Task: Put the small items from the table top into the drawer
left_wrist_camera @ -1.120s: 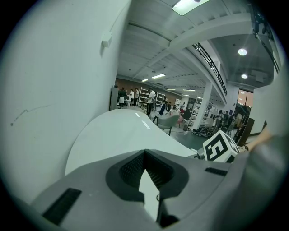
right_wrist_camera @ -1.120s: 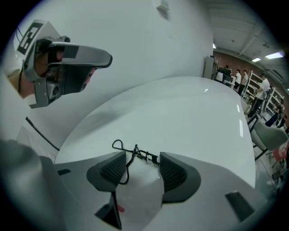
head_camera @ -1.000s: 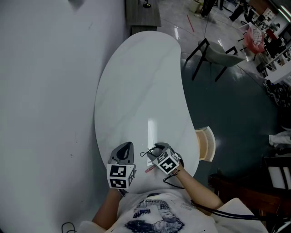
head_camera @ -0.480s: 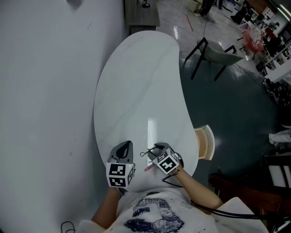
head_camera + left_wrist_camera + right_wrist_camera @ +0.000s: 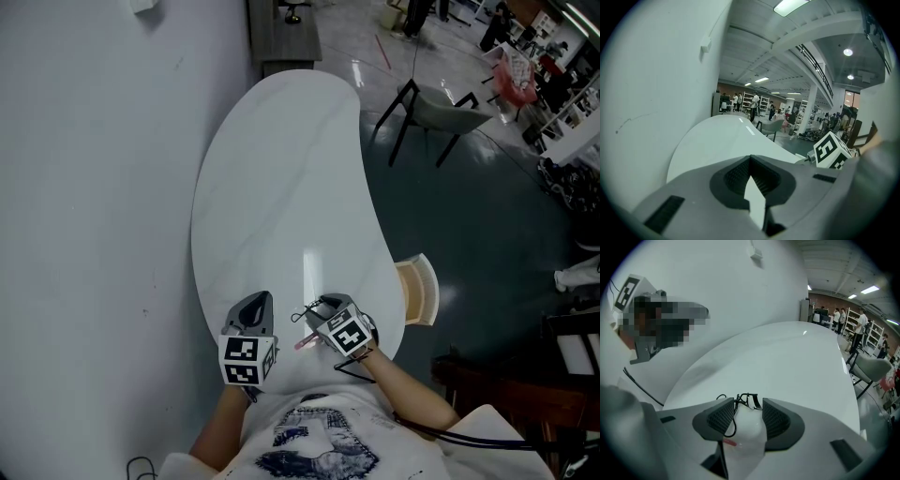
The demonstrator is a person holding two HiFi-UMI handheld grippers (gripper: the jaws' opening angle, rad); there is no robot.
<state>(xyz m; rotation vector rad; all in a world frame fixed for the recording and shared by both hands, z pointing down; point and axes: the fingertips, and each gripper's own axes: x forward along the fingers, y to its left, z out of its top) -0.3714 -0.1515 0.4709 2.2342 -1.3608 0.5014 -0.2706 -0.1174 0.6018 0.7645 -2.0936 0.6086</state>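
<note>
On the white table's point(image 5: 281, 187) near end lies a tangle of thin black wire point(image 5: 302, 315) point(image 5: 749, 399). My right gripper point(image 5: 317, 307) point(image 5: 747, 409) points down at it. Its jaws have just been closing and still stand apart. The wire lies between the pads, which do not press on it. A small pink-red stick point(image 5: 305, 344) point(image 5: 730, 443) lies under that gripper, nearer to me. To the left my left gripper point(image 5: 260, 300) point(image 5: 750, 160) is shut with nothing in it. The wooden drawer point(image 5: 419, 291) stands open at the table's right edge.
A white wall point(image 5: 84, 187) runs close along the table's left side. A grey chair point(image 5: 441, 108) stands on the dark floor to the right, past the drawer. Dark furniture point(image 5: 506, 403) sits at the lower right.
Both grippers and the items keep their places; only the head view has shifted slightly.
</note>
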